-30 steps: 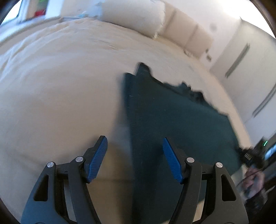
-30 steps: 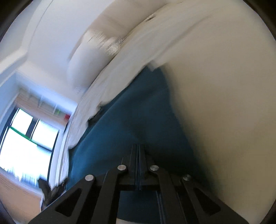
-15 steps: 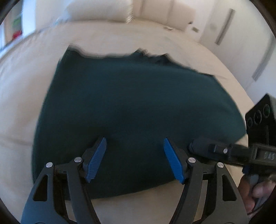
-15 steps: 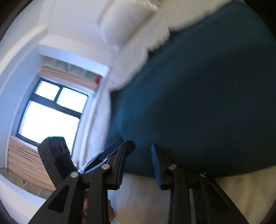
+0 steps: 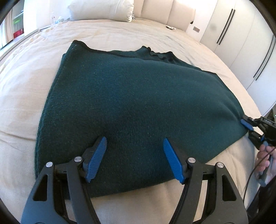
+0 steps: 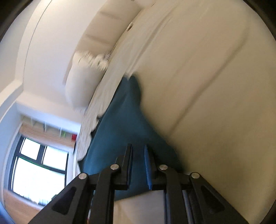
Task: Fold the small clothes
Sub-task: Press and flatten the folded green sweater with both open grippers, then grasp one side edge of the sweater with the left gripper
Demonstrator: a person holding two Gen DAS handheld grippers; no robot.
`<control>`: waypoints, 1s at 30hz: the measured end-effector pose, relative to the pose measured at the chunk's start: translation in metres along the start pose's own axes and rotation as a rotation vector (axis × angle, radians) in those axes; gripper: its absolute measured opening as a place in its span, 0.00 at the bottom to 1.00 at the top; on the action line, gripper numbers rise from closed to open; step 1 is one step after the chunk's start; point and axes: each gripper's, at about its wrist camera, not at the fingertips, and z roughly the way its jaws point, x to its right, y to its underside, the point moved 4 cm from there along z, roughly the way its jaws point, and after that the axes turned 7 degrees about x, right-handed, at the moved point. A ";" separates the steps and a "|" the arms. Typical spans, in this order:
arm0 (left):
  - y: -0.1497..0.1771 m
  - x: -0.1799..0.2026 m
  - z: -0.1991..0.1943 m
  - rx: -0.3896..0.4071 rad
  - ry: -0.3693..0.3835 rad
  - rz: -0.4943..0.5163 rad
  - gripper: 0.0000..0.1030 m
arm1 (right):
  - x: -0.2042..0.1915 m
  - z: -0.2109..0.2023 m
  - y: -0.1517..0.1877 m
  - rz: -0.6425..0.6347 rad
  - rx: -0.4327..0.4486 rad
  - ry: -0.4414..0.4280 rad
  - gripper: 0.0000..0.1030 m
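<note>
Bed: a wide cream-covered bed (image 5: 25, 89) fills the room, headboard panels at 12 o'clock.
Pillow: one white pillow (image 5: 101, 8) at the head, toward 11 o'clock.
Sweater: the dark teal knit sweater (image 5: 138, 103) lies folded flat mid-bed, neckline at 12 o'clock, near edge at 6.
Left gripper: the left gripper (image 5: 134, 160) hovers over the sweater's near edge, jaws spread wide, nothing between them pinched.
Right gripper: the right gripper (image 6: 138, 165) sits at the sweater's 3 o'clock corner, jaws narrow and closing with teal fabric between them; contact is unclear.
</note>
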 end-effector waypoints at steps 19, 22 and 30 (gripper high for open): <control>-0.025 -0.001 -0.043 0.095 -0.059 -0.017 0.66 | -0.143 0.082 0.055 -0.300 -0.184 -0.149 0.38; -0.047 -0.013 -0.030 0.085 -0.139 0.024 0.66 | -0.157 0.106 0.068 -0.330 -0.244 -0.177 0.38; -0.061 -0.053 0.024 0.002 -0.199 0.002 0.66 | -0.157 0.158 0.086 -0.358 -0.333 -0.155 0.46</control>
